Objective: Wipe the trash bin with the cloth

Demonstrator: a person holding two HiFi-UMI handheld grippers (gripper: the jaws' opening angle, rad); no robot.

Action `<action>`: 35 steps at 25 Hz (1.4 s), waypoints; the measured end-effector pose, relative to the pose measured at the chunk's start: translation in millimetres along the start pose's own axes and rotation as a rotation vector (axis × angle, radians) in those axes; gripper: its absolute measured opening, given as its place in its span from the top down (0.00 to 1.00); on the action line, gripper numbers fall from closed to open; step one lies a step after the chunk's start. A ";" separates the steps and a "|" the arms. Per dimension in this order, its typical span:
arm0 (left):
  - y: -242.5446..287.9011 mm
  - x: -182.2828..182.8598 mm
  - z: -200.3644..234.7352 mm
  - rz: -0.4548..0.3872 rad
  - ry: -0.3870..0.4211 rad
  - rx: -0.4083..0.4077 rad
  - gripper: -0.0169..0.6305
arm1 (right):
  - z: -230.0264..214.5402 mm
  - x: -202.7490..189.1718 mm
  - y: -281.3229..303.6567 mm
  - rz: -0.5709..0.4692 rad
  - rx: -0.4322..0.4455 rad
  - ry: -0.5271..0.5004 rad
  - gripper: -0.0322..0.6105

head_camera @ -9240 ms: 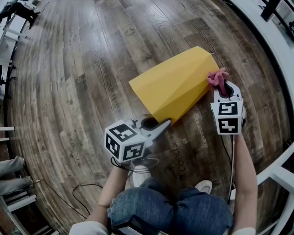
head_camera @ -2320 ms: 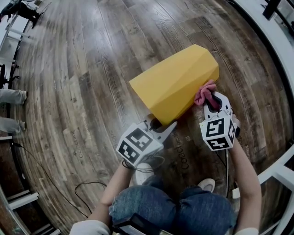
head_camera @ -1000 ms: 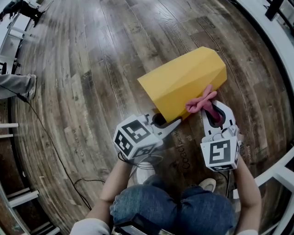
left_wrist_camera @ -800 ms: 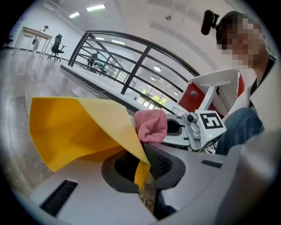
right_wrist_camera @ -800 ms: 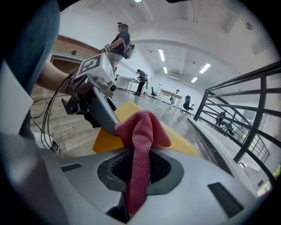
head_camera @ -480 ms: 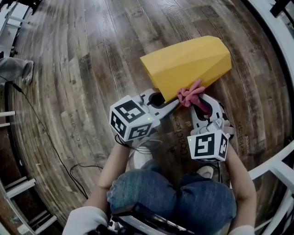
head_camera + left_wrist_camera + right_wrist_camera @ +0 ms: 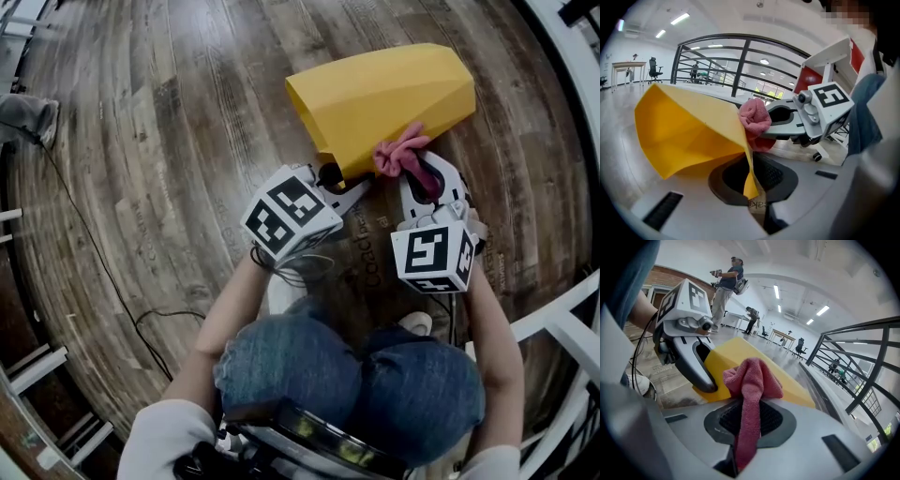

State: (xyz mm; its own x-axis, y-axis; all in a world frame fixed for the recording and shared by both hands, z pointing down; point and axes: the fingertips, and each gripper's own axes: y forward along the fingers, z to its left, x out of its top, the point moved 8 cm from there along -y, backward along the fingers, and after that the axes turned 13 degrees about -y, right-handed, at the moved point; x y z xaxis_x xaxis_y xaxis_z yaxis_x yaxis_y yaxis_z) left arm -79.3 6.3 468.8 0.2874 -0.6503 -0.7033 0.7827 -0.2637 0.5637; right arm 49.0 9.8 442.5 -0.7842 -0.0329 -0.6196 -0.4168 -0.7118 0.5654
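1. Head view: the yellow faceted plastic trash bin lies on its side on the wood-plank floor, with its rim end nearer the person. My left gripper sits at the bin's near rim corner. My right gripper is just to the right of that corner and presses a bunched pink terry cloth against the bin's lower side wall.
2. Left gripper view: the jaws are nearly together and pinch the bin's thin yellow rim edge. I judge this grip is there to steady the light bin so it cannot slide or roll while being wiped. The cloth touches the bin's wall just past the rim.
3. Right gripper view: the jaws are clamped on the cloth's tail. Its wad bulges ahead of the tips, so fabric rather than jaw meets the bin. The wad rests on the bin's sloping face, beside the left gripper.
4. My judgement: wiping is under way near the rim, and the bin's far end is not yet reached from this position.
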 end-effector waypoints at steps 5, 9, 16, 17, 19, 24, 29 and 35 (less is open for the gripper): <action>-1.8 1.7 2.0 0.004 -0.014 0.012 0.94 | -20.1 -18.4 9.4 0.054 -0.017 0.036 0.87; -1.6 1.2 1.8 -0.008 -0.020 0.014 0.94 | -37.5 -32.3 15.1 0.107 -0.060 0.055 0.87; 1.4 -0.1 1.2 0.002 -0.022 0.000 0.94 | -57.9 -62.9 24.4 0.205 -0.106 0.058 0.87; 2.1 -0.1 1.0 0.004 -0.019 -0.001 0.94 | -60.4 -67.0 25.5 0.217 -0.113 0.056 0.87; 3.1 -1.2 0.2 0.010 -0.014 -0.004 0.94 | -63.7 -74.2 28.1 0.237 -0.126 0.051 0.87; 4.2 -2.9 -1.7 0.025 -0.001 -0.001 0.94 | -70.1 -93.0 35.5 0.292 -0.150 0.061 0.87; 3.9 -1.0 -0.8 0.023 0.000 0.002 0.94 | -81.2 -103.1 42.1 0.324 -0.166 0.053 0.87; 6.3 -0.6 -4.7 0.032 0.019 0.024 0.94 | -87.3 -117.0 45.8 0.356 -0.174 0.060 0.87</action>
State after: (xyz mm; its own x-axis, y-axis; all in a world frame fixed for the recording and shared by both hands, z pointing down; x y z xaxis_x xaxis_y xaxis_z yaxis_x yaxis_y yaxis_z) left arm -71.9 8.4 470.7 0.3231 -0.6451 -0.6924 0.7594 -0.2599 0.5965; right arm 161.9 -80.2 493.4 -0.8352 -0.3366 -0.4350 -0.0353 -0.7565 0.6531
